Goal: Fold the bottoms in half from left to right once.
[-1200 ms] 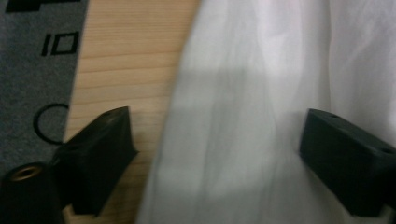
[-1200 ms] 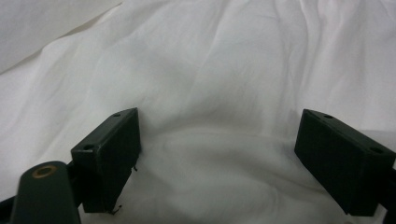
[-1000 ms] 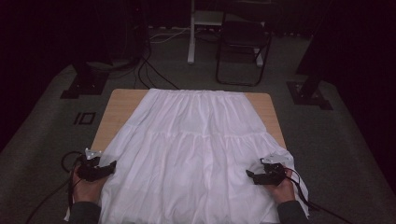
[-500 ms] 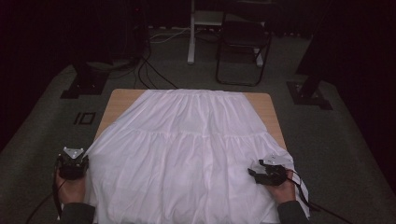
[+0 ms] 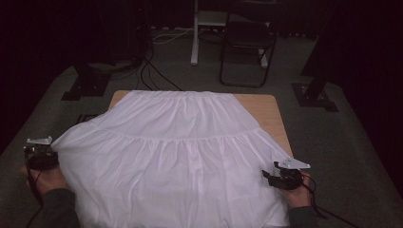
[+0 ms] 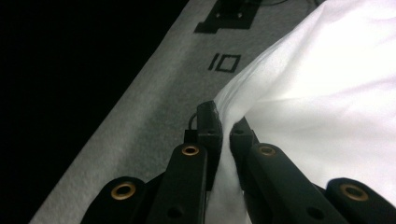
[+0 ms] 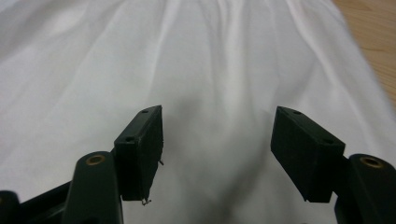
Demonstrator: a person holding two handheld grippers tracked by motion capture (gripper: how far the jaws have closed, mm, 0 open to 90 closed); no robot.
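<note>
A white gathered cotton skirt (image 5: pixel 176 156) is spread over the wooden bench (image 5: pixel 266 111). Its left corner is pinched by the left tongs (image 6: pixel 223 135), just closed; the right tongs (image 7: pixel 217 140), gaping, are held over its right edge.

— What are you working on there?

— You have a light wooden table (image 5: pixel 268 110) in front of you, standing on grey carpet (image 5: pixel 332 142).

— And what lies on it?

— A white tiered skirt (image 5: pixel 176 156), spread flat with its gathered waist at the far edge. It covers nearly the whole top; you see bare wood at the far corners and along the right side.
</note>
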